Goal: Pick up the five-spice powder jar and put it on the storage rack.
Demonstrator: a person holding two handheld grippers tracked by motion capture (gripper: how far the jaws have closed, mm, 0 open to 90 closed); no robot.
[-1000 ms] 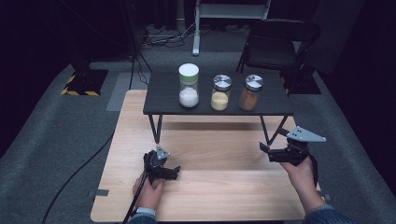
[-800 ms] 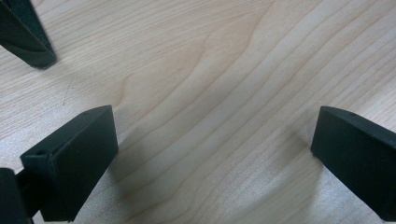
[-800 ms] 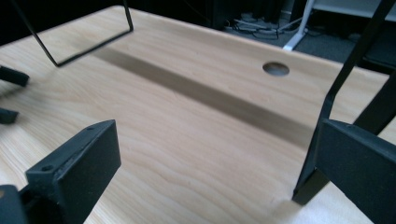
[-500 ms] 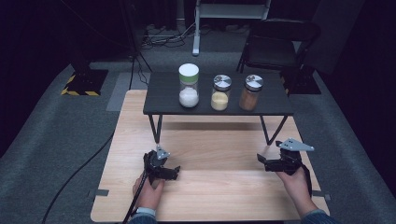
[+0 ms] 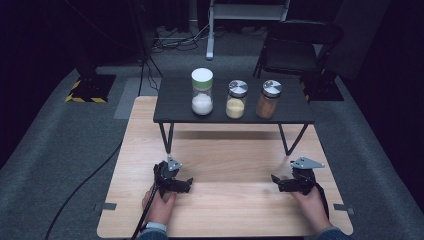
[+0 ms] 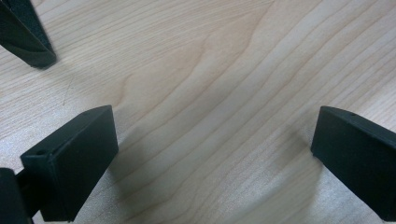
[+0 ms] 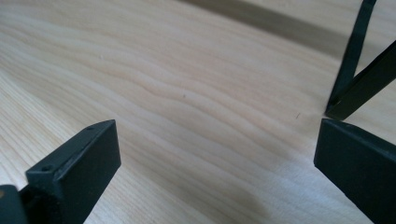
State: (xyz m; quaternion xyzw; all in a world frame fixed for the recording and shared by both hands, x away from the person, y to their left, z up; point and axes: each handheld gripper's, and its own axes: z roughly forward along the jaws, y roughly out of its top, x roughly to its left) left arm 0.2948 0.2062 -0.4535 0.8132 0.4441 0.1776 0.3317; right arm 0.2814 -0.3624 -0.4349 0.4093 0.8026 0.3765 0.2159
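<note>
My left tool (image 5: 186, 185) rests low on the table (image 5: 235, 210) at 7 o'clock, jaws apart, gripping nothing. My right tool (image 5: 280, 183) sits at 5 o'clock, jaws also apart. Three jars (image 5: 236, 99) stand on the shelf (image 5: 172, 102) at 12 o'clock, well apart from both.

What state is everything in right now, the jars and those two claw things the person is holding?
Left gripper: open, holding nothing, low over the wooden table.
Right gripper: open, holding nothing, low over the table.
White jar: upright, lid on, partly filled.
Yellow jar: upright, lid on.
Brown jar: upright, lid on.
</note>
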